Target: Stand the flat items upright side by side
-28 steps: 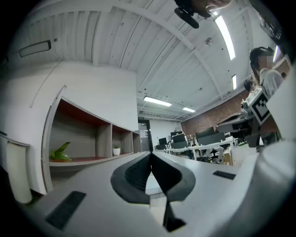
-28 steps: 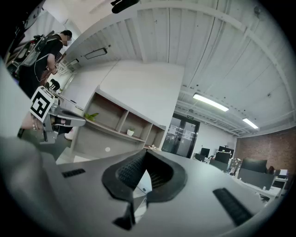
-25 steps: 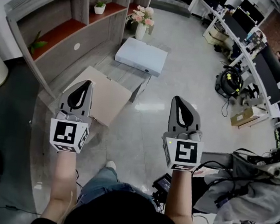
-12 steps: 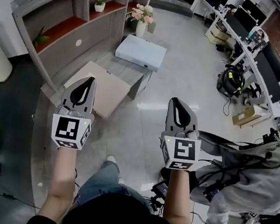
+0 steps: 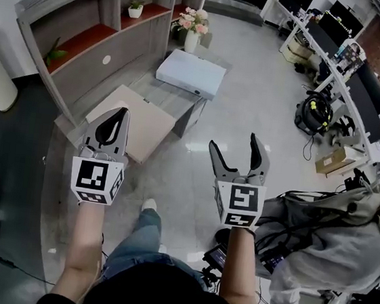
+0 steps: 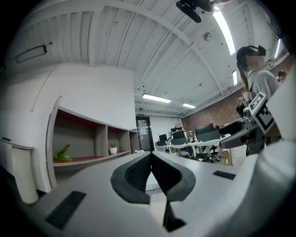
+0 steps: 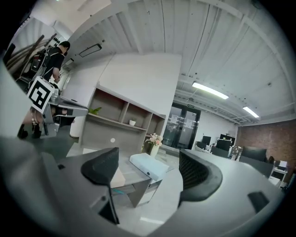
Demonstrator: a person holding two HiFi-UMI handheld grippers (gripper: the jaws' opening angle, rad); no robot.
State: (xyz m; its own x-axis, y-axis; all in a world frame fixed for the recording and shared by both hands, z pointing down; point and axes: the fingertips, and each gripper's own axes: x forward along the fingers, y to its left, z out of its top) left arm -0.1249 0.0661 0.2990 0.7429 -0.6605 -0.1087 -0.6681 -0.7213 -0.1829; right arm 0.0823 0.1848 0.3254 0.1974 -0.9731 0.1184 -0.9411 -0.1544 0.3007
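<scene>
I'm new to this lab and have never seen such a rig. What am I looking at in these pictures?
A person holds a two-jaw gripper in each hand; there is no robot arm. One picture comes from a camera on their head, looking down; the other two from cameras riding on the grippers. The left gripper is shut and empty. The right gripper is empty too; its jaws have just been opening. On the low grey table ahead, a white box and a tan board lie flat, untouched.

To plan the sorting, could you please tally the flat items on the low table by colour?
White binder: 1
Tan flat folder: 1
Total: 2
</scene>
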